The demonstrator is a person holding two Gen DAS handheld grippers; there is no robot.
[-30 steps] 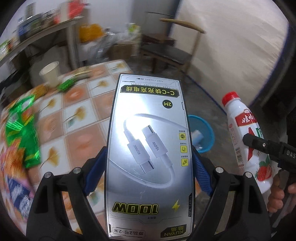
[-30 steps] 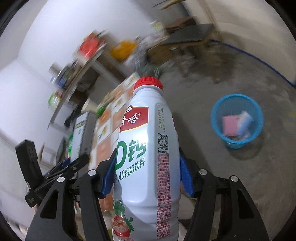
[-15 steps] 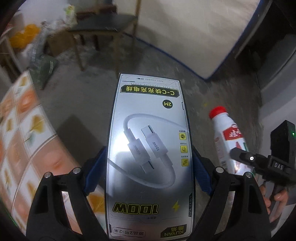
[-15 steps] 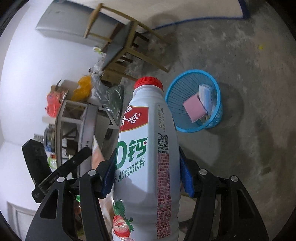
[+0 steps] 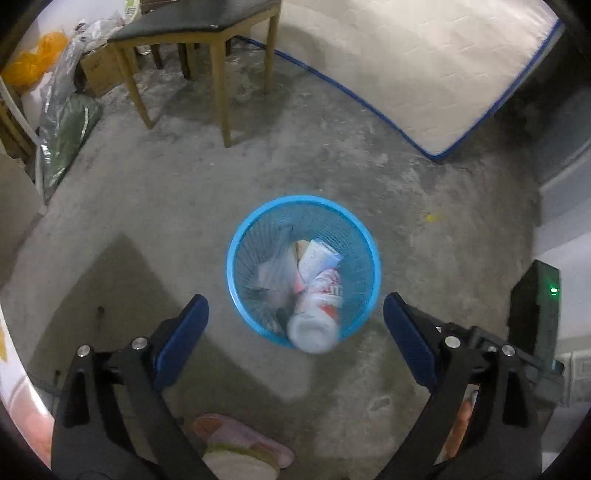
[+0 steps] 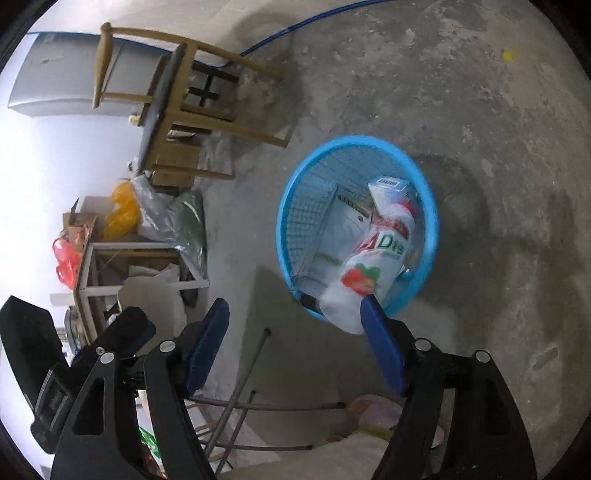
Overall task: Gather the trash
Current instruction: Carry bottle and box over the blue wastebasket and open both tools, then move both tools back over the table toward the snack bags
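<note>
The left gripper (image 5: 295, 317), its blue-padded jaws opening wide with nothing between them, hangs steeply above the round blue plastic mesh wastebasket (image 5: 236, 280) that stands on the bare grey concrete floor (image 5: 424, 229). The right gripper (image 6: 295, 332), alongside and angled less steeply, is also opening its jaws; none of the trash is clasped between them, though the base of the white plastic drink bottle with a strawberry label (image 6: 369, 266) shows just past the tip of the right-hand pad (image 6: 380, 343).

The bottle lies inside the basket, directly ahead of and below both grippers, blurred in each view. Its long axis slants from the near rim, where the base sits high, down toward the far wall, neck end lowest. Next to it a flat grey printed carton (image 6: 343, 229) leans against the inner mesh, and behind them a small white box (image 6: 388, 184) and other pale wrappers fill the bottom; what each wrapper is cannot be made out.

By the look of it, this load is delivered, and the next move turns away from the basket: both hands appear equally close to it, with the left gripper more squarely overhead.

Beyond the basket stand a wooden chair with a dark seat (image 5: 207, 26), an orange plastic bag (image 5: 33, 62) among piled sacks, and a pale mattress edged in blue (image 5: 424, 66) resting on the floor. A pink slipper (image 5: 240, 443) shows at the lower edge of the left view.
</note>
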